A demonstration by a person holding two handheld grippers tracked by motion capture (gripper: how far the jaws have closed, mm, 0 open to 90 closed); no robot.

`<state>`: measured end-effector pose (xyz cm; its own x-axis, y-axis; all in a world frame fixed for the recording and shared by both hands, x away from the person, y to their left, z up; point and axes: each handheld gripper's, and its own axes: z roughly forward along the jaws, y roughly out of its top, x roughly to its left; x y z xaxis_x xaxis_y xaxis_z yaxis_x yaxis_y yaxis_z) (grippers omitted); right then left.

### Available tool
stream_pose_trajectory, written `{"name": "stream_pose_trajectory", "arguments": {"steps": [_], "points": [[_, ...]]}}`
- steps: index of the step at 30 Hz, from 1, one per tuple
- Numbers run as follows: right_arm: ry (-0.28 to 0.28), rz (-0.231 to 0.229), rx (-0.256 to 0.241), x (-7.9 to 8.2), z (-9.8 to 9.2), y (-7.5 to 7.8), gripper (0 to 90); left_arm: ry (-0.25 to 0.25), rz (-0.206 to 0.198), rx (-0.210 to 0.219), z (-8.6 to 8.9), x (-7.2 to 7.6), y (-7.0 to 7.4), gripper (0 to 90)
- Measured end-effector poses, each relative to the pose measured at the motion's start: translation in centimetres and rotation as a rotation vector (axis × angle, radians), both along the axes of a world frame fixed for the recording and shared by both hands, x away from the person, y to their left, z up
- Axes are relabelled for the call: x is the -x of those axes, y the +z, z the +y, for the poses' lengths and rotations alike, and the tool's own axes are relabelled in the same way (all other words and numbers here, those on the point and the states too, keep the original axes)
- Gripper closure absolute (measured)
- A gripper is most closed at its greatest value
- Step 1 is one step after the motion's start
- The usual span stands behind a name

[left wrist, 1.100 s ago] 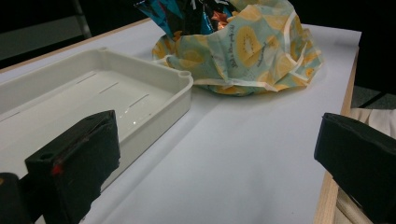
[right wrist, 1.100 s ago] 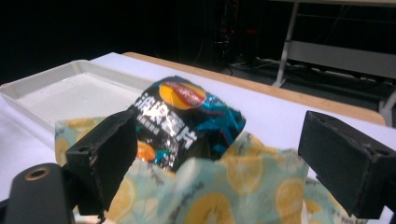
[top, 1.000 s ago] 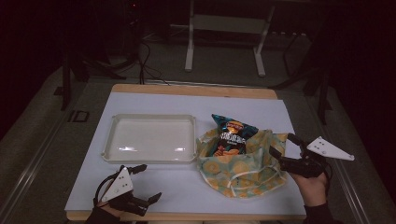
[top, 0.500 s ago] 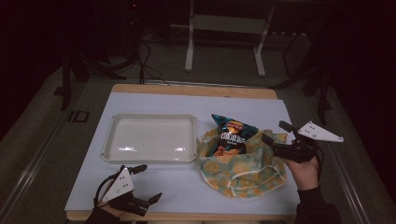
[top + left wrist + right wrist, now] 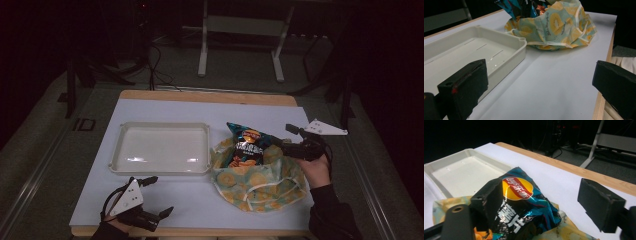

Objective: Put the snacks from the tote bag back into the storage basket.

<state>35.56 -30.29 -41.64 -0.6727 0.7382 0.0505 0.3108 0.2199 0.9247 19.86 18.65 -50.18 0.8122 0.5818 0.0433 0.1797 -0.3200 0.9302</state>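
We see a white table (image 5: 165,200) with a wooden edge (image 5: 210,95) along its far side. On it sits a shallow white tray (image 5: 159,149), and just to its right lies a crumpled cloth (image 5: 260,185) printed with yellow fruit slices on pale blue. A blue chip bag (image 5: 247,145) rests on the cloth, tilted up toward the far side. Beyond the table, on the dark floor, stands a white metal frame (image 5: 240,30) with cables (image 5: 157,60) nearby.
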Motion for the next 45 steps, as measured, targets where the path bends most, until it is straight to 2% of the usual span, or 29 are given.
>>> {"name": "stream_pose_trajectory", "arguments": {"steps": [2, 4, 6, 10, 22, 35, 39, 45], "points": [[0.000, 0.007, 0.004, -0.3, 0.0, -0.1, 22.3, 0.000, 0.000, 0.000, 0.0, 0.0, 0.0, 0.7], [0.003, 0.004, 0.041, -1.0, -0.1, -0.5, 29.4, 0.001, 0.000, -0.001, 0.0, 0.0, 0.0, 0.7], [-0.001, 0.004, 0.067, -1.3, -0.1, -0.8, 32.2, 0.000, 0.000, -0.002, 0.0, 0.0, 0.0, 0.7], [0.012, 0.033, 0.095, -2.2, -0.2, -1.8, 36.0, -0.002, 0.000, -0.004, 0.0, 0.0, 0.0, 0.7], [0.036, 0.145, 0.102, -4.2, -0.1, -4.3, 36.8, -0.004, 0.002, -0.011, 0.0, -0.1, -0.1, 0.7], [0.061, 0.225, 0.102, -5.3, 0.2, -5.9, 39.1, -0.007, 0.003, -0.014, -0.1, 0.0, -0.1, 0.7], [0.075, 0.235, 0.110, -5.5, 0.6, -6.2, 45.4, -0.007, 0.001, -0.025, -0.2, 0.0, -0.2, 0.7], [0.087, 0.269, 0.106, -6.0, 0.8, -6.4, 49.2, -0.009, -0.001, -0.022, -0.2, 0.0, -0.1, 0.7]]}}
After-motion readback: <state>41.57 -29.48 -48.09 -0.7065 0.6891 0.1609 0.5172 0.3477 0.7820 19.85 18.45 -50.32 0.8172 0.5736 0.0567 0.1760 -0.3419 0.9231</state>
